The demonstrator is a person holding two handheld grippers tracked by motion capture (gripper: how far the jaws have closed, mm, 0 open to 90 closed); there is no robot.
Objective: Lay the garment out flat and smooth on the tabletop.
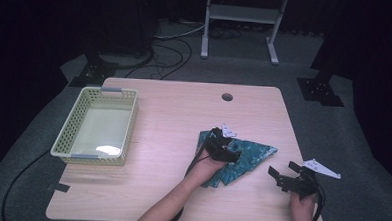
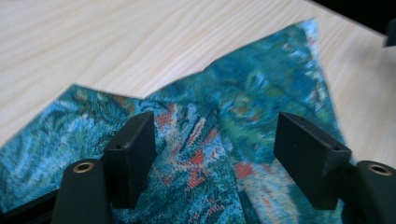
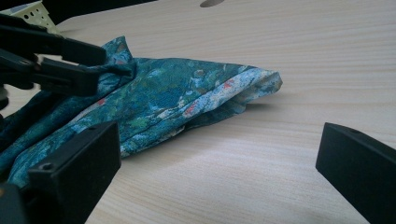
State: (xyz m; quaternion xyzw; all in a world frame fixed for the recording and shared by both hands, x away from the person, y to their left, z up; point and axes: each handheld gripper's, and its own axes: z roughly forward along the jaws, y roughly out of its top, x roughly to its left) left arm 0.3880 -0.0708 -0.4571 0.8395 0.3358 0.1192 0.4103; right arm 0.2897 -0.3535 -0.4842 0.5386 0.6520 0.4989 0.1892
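A teal patterned cloth [image 1: 249, 154] with red flecks lies crumpled and folded on the right half of the wooden table [image 1: 179, 115]. My left gripper [image 1: 230, 153] hovers over the cloth's left part, pointing right. In the left gripper view its jaws stand open [image 2: 217, 135] with the cloth [image 2: 261, 88] spread under and between them. My right gripper [image 1: 284, 170] is open just right of the cloth, near the table's front right corner. In the right gripper view [image 3: 217, 135] bare wood lies between its jaws, with the cloth [image 3: 187, 93] ahead and the left gripper [image 3: 100, 65] over the cloth's left end.
A pale yellow-green plastic basket [image 1: 128, 122] stands on the left side of the table; its corner [image 3: 35, 11] peeks into the right gripper view. A round cable hole [image 1: 227, 97] sits near the far edge. A white stand [image 1: 240, 15] and cables are on the floor beyond.
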